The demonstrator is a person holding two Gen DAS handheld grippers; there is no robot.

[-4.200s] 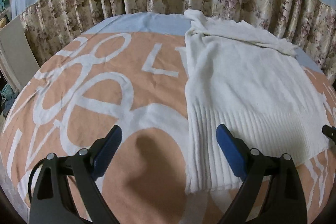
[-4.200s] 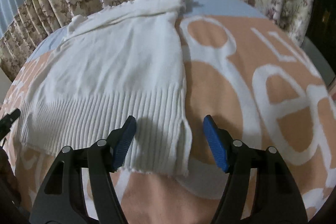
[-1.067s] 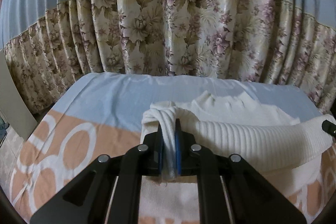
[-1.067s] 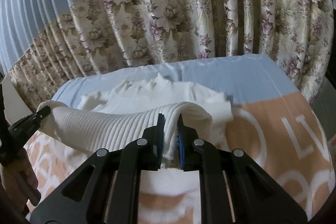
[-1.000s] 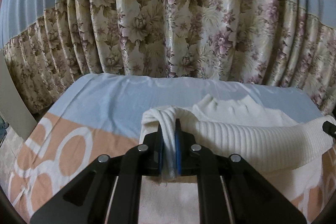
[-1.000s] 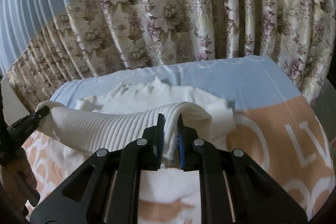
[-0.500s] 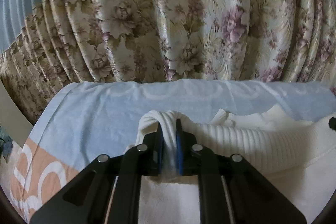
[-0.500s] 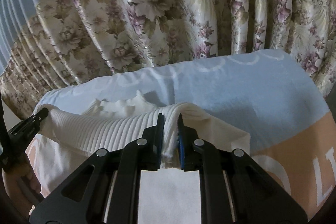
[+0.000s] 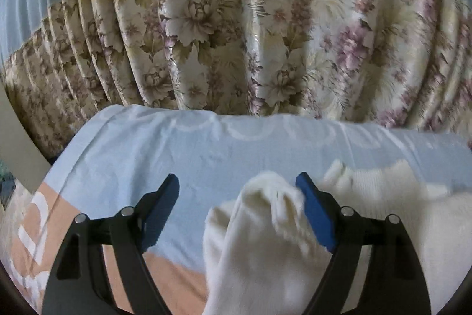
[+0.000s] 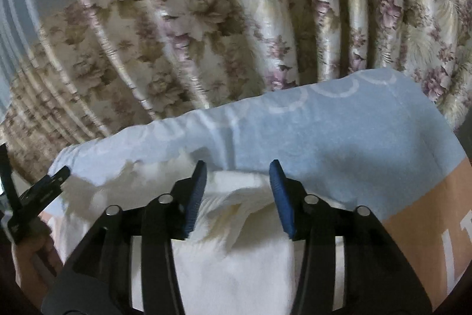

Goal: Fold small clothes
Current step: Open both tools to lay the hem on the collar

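Now both claws have just been opening — the left claw (image 9: 237,189) stands wide, the white sweater (image 9: 265,241) bunched between its pads but not pinched. Likewise the right claw (image 10: 237,176) is partly open over the sweater's folded edge, gripping nothing. Sweater lies on the bed's cover (image 9: 177,149), near the floral curtain (image 9: 236,34). Writing — only part of a white letter at the right view's edge, unreadable.

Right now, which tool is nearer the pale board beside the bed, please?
Left. Both tools' jaws just opened around the sweater: left tool at the corner toward the pale board, right tool farther across.
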